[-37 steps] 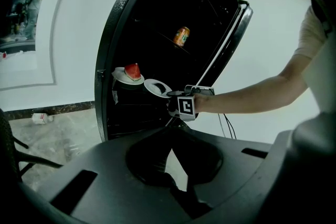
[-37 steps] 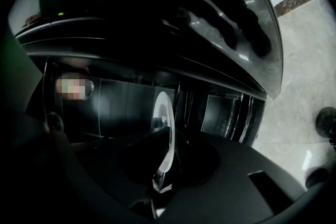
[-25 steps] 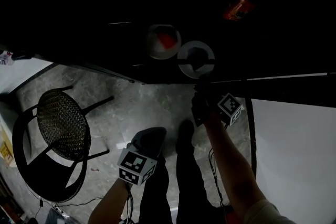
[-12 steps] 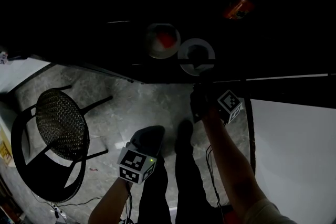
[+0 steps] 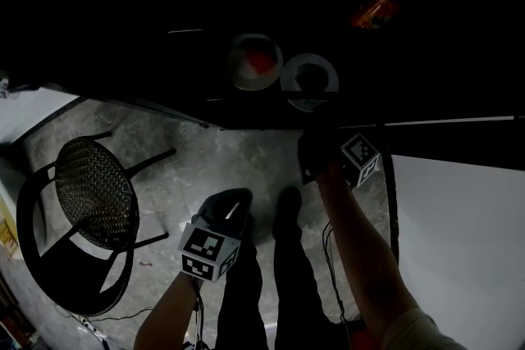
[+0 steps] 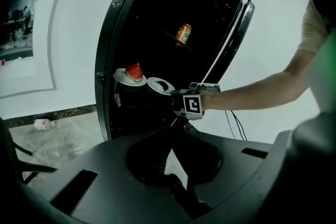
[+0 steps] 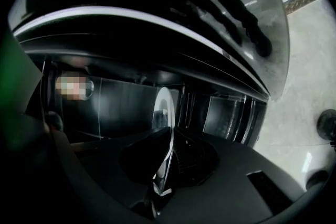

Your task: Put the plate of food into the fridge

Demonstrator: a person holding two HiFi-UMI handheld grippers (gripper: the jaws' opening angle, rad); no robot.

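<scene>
A white plate (image 5: pixel 309 78) with something dark on it is held level just inside the dark open fridge, at the shelf's front. My right gripper (image 5: pixel 315 117) is shut on its near rim. The right gripper view has the plate (image 7: pixel 161 105) edge-on between the jaws. Just left of it on the shelf sits a second plate with red food (image 5: pixel 255 61), which also shows in the left gripper view (image 6: pixel 131 74). My left gripper (image 5: pixel 232 201) hangs low by the person's legs, jaws shut on nothing, pointing toward the fridge (image 6: pixel 175 126).
An orange can (image 5: pixel 373 12) lies deeper in the fridge at right. The fridge door (image 6: pixel 231 44) stands open to the right. A black wire chair (image 5: pixel 94 193) is on the grey floor at left. A small bottle (image 6: pixel 42 124) lies on the floor.
The right gripper has carried the white plate a little farther in over the shelf. The left gripper has shifted slightly down and left.
</scene>
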